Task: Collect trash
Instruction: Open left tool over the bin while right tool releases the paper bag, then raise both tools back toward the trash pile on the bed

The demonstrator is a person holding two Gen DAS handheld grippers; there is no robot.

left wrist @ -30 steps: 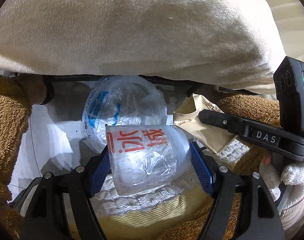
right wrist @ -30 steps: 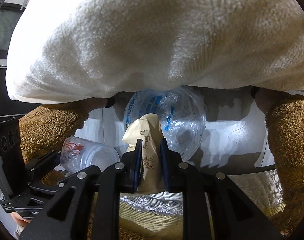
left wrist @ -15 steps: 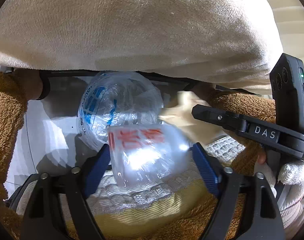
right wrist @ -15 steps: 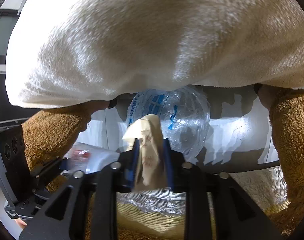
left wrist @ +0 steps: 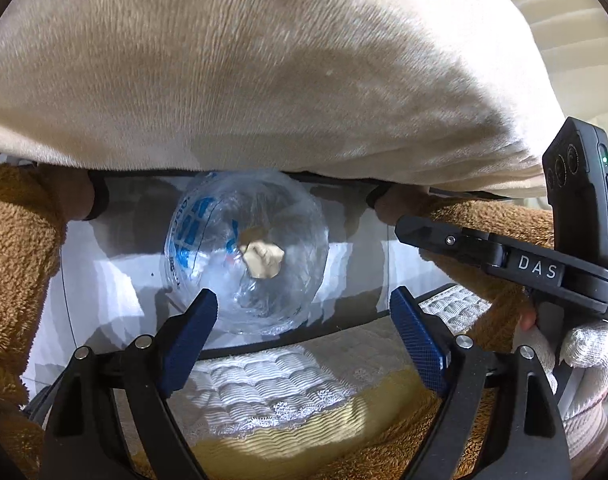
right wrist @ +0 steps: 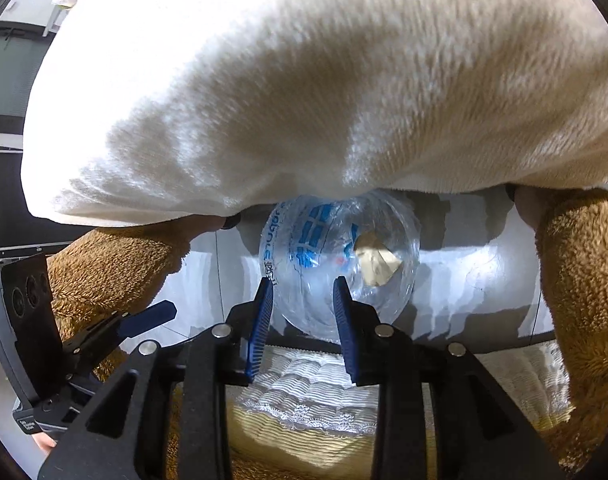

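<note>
Left wrist view: left gripper (left wrist: pixel 304 322) and right gripper (right wrist: pixel 302 316) gape empty; cream fleece (left wrist: pixel 264 72) hides the clear bag's (left wrist: pixel 246 252) top rim.

"DAS" in white letters on the right tool (left wrist: pixel 539 270); the bag's (left wrist: pixel 246 252) blue print is unreadable

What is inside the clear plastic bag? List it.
Inside the clear plastic bag a beige crumpled paper piece shows through the film, with a faint red speck beside it. Anything deeper is blurred by wrinkles and blue print. Both grippers are open, empty.
</note>
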